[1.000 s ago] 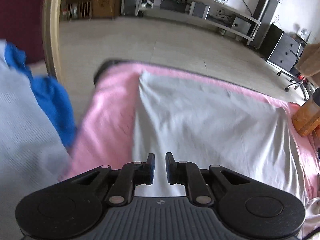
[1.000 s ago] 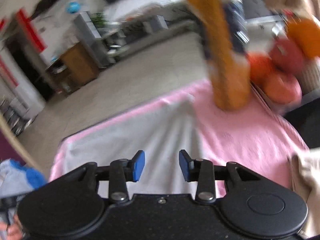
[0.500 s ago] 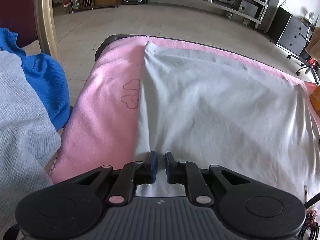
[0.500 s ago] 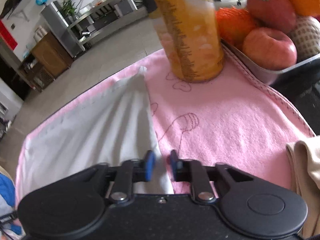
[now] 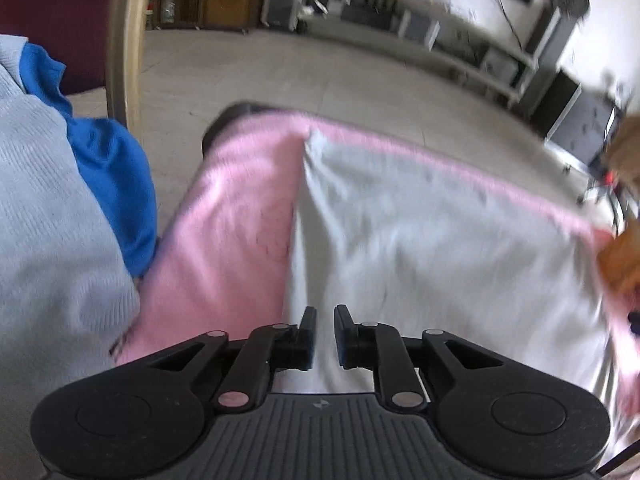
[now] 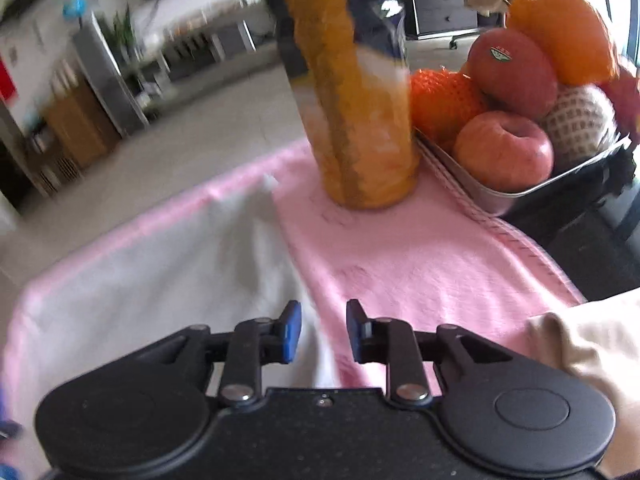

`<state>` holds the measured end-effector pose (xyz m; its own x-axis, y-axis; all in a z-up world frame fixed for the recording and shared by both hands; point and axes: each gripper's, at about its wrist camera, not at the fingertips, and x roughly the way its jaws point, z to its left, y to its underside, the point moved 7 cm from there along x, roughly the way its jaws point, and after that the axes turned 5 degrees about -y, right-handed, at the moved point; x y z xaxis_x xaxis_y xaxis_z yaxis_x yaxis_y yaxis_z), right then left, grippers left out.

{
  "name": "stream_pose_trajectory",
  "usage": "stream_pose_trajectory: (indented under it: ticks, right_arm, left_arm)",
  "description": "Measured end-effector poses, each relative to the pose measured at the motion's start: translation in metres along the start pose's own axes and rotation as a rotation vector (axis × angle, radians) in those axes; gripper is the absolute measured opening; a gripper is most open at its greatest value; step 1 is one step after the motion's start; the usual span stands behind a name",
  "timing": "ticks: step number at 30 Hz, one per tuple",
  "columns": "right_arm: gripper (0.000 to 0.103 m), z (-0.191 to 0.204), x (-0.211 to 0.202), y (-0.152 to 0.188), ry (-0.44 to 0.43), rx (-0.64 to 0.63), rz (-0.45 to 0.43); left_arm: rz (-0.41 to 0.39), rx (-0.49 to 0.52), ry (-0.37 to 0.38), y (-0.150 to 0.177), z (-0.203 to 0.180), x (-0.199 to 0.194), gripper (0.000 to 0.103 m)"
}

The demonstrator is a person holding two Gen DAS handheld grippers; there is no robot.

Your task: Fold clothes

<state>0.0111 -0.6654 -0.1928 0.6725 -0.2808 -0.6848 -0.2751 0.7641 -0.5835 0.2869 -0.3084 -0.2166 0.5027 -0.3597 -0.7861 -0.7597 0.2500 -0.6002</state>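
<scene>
Right gripper [image 6: 323, 330] spreads off the white garment [image 6: 160, 280] (left gripper [image 5: 323, 336] nearly pinched together, seemingly gripping cloth); a one-sided hold could skew the fold.

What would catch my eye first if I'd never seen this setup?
Probably the white garment spread flat over a pink towel, filling the middle of both views. Next, the tall orange bottle standing on the towel's far right, beside a metal tray heaped with apples and oranges.
</scene>
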Motion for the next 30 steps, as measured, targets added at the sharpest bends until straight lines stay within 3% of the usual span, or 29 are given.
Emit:
stream_pose_trajectory:
  ticks: [3,7,9,11,13,14,17,20,22,24,26,28,30]
  right_arm:
    - [0.022,0.016,0.007,-0.008,-0.141,0.096,-0.028]
    - [0.022,0.047,0.043,-0.012,-0.271,0.070,-0.005]
    - [0.022,0.058,0.066,-0.011,-0.336,0.066,0.038]
    - [0.022,0.057,0.087,-0.010,-0.306,0.061,0.082]
    - [0.022,0.045,0.098,-0.011,-0.224,0.050,0.080]
    - [0.011,0.036,0.100,-0.012,-0.178,0.045,0.068]
    - [0.000,0.003,0.090,-0.021,-0.036,0.036,-0.053]
    - [0.002,-0.019,0.076,-0.026,0.040,0.075,-0.099]
    - [0.003,-0.022,0.059,-0.028,0.069,0.062,-0.155]
    - [0.005,-0.016,0.049,-0.024,-0.009,0.077,-0.146]
    - [0.005,-0.002,0.047,-0.008,-0.163,0.103,-0.038]
    - [0.006,0.006,0.050,0.011,-0.252,0.152,0.072]
    - [0.006,0.007,0.053,0.027,-0.285,0.198,0.163]
  left_arm:
    - [-0.008,0.009,0.038,-0.019,-0.020,0.011,0.010]
    - [-0.006,0.078,0.077,-0.031,-0.054,0.037,0.011]
    - [0.005,0.080,0.049,-0.033,-0.054,0.055,0.012]
    - [0.009,0.070,0.006,-0.035,-0.049,0.070,0.011]
    - [-0.008,0.050,-0.039,-0.038,-0.034,0.076,0.011]
    - [-0.023,0.053,-0.079,-0.040,-0.027,0.078,0.011]
    - [-0.067,0.092,-0.222,-0.049,-0.008,0.077,0.011]
    - [-0.089,0.106,-0.305,-0.051,0.002,0.063,0.009]
    - [-0.096,0.113,-0.261,-0.044,-0.001,0.047,0.008]
    - [-0.088,0.116,-0.176,-0.034,-0.006,0.032,0.009]
    - [-0.046,0.110,-0.056,-0.016,-0.014,0.022,0.010]
    - [0.003,0.110,0.015,0.003,-0.018,0.018,0.011]
    - [0.037,0.101,-0.006,0.018,-0.010,0.020,0.010]
